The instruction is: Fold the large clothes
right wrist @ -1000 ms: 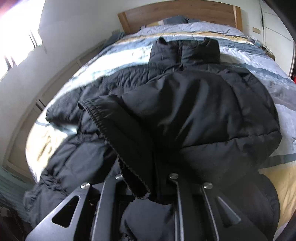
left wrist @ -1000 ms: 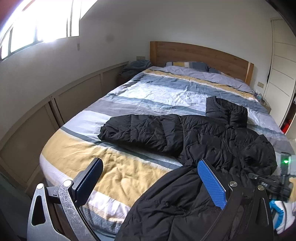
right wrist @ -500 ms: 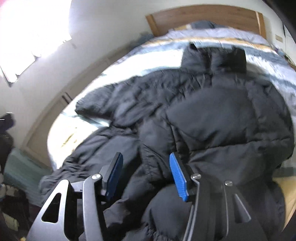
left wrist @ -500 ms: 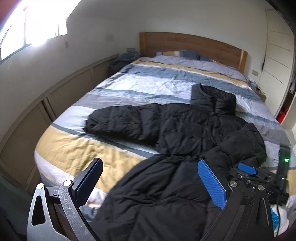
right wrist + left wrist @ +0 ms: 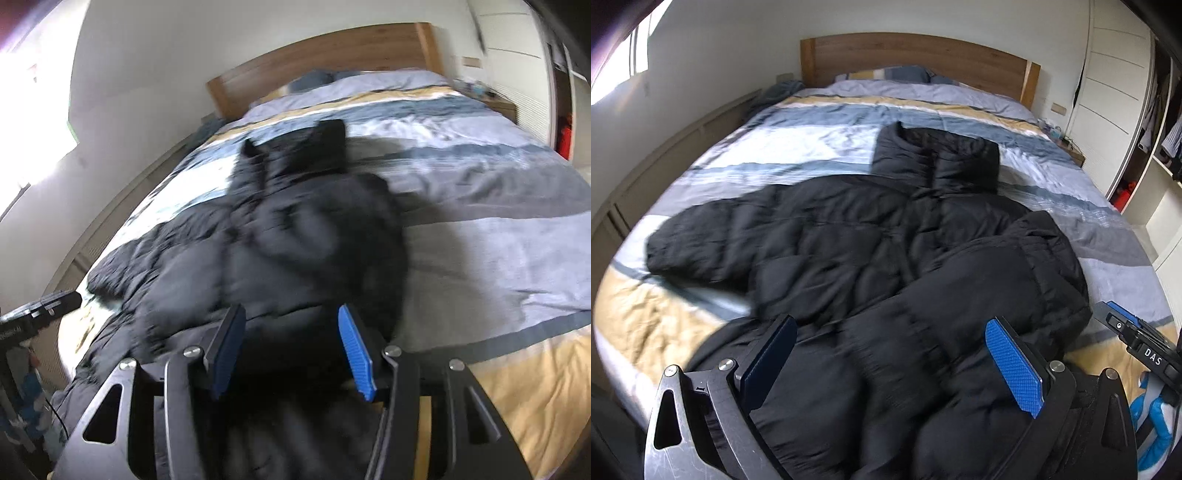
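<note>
Sprawling across the middle of both frames on the striped bed [image 5: 849, 122], black puffer jacket [image 5: 871, 236], with left gripper [image 5: 890, 365] and right gripper [image 5: 291, 350] both spread wide at the bottom, holding nothing.

— What colour is the jacket [image 5: 871, 251]?
— Black, quilted. The bedspread [image 5: 849, 144] has blue, grey, white and yellow stripes.
— The headboard [image 5: 916, 59]?
— Brown wood. The pads [image 5: 1014, 369] are blue.
</note>
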Tool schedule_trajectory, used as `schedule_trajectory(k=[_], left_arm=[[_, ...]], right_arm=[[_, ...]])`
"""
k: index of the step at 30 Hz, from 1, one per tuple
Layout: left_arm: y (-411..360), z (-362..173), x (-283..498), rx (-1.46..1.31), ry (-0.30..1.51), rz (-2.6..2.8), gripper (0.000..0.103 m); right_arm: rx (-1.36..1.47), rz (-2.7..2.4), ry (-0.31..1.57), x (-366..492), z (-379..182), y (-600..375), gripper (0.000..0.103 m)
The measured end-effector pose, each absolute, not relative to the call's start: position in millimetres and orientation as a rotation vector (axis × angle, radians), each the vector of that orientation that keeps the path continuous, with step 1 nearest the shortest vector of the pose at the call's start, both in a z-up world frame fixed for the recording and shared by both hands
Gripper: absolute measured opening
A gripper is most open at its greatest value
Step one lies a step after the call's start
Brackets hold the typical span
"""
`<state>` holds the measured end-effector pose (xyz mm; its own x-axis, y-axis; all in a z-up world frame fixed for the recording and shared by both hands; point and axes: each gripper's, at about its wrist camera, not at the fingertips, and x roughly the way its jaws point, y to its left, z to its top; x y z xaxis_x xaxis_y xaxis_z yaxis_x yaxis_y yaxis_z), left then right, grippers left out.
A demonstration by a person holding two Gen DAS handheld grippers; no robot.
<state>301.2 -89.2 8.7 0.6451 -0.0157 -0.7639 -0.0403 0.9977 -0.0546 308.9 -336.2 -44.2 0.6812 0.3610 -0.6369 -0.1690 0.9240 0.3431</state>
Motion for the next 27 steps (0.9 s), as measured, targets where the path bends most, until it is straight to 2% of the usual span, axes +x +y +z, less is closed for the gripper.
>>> schedule_trajectory(k=[8, 15, 20, 27], left_arm=[[-122, -40, 356, -0.044, 0.911, 0.027, 0.101], [-67, -90, 381, 0.026, 0.975, 0.171, 0.102], [-30, -91, 376, -0.014, 0.992, 0.213, 0.102], [-17, -62, 346, -0.046, 0.934, 0.161, 0.101]], right_arm=[[0.274, 0.312, 0.773, 369, -66, -348, 0.051], [0.253, 0.332, 0.822, 387, -100, -330, 0.051], [0.251, 0.298, 0.844, 387, -106, -331, 0.051], [0.194, 0.224, 0.795, 361, -72, -328, 0.051]])
